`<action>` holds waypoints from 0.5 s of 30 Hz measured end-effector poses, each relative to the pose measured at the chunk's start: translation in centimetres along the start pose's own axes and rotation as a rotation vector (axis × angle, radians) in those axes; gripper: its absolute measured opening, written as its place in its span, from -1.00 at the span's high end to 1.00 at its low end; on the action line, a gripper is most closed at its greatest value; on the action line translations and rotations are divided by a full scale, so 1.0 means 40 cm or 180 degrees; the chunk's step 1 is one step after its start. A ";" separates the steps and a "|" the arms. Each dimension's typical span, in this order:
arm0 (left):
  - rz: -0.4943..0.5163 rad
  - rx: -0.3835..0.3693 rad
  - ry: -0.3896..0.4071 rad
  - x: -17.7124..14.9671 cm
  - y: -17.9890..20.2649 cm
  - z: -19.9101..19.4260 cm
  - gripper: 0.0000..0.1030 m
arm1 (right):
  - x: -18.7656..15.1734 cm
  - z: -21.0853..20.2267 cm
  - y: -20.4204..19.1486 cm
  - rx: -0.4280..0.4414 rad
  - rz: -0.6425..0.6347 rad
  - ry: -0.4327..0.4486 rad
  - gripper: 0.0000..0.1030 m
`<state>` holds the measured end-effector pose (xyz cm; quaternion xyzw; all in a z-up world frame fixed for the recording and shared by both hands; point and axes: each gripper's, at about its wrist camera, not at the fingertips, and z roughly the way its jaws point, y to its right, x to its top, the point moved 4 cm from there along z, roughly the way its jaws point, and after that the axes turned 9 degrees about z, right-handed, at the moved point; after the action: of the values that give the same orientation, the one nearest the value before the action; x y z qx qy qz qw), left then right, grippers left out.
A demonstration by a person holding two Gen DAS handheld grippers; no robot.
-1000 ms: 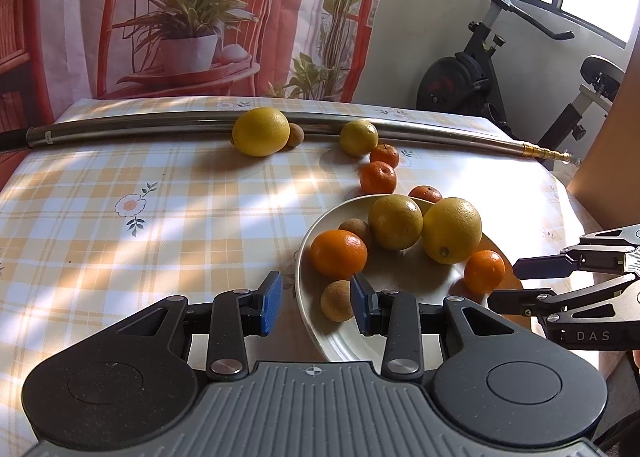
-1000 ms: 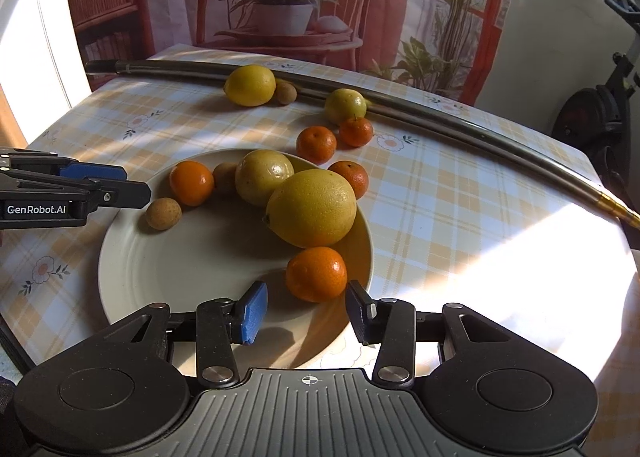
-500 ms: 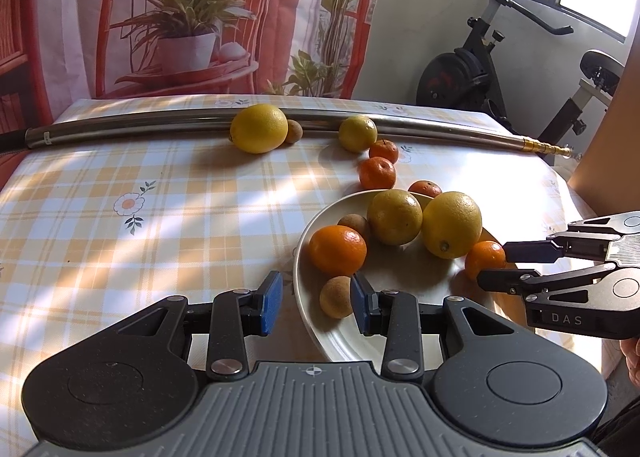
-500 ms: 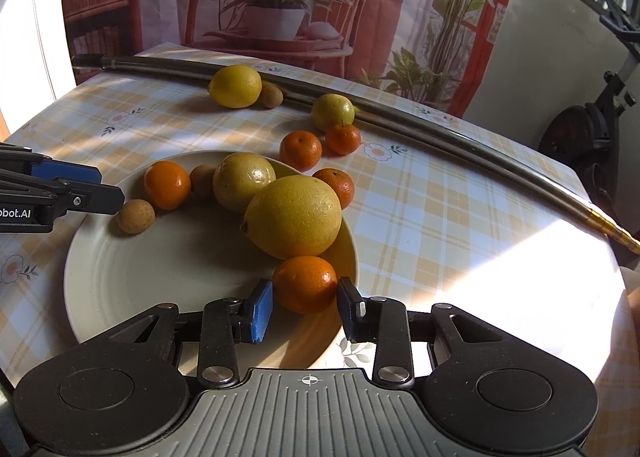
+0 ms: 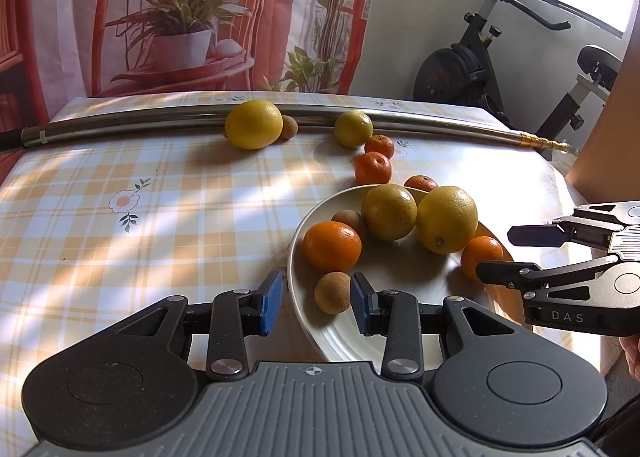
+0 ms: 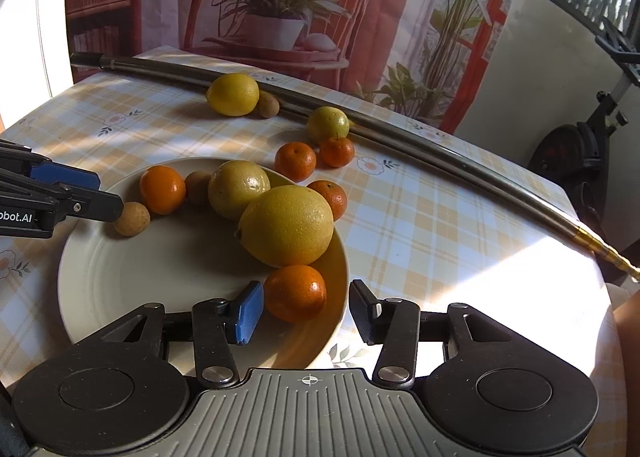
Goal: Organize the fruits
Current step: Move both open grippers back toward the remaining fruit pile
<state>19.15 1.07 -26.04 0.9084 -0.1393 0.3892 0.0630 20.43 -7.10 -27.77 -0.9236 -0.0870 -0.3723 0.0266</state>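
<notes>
A white plate holds a large yellow citrus, a greenish-yellow one, two tangerines and two small brown fruits. My left gripper is open, and one small brown fruit lies between its fingers on the plate's rim. My right gripper is open around the near tangerine; its blue pad is close to the fruit and the other finger stands apart.
On the checked tablecloth lie a big lemon, a small brown fruit, a yellow-green citrus and three tangerines. A long metal pole crosses the far side. An exercise bike stands beyond the table.
My right gripper has moved forward and lower, so the near tangerine now sits between its fingers. The left gripper has hardly moved.
</notes>
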 end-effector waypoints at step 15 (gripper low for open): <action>0.0005 0.0044 0.0177 0.094 -0.048 -0.036 0.24 | 0.106 -0.060 0.099 0.0223 0.0579 0.0357 0.14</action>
<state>21.21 2.46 -22.35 0.8975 -0.1355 0.4153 0.0603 22.49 -10.67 -23.05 -0.9039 -0.0141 -0.4163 0.0974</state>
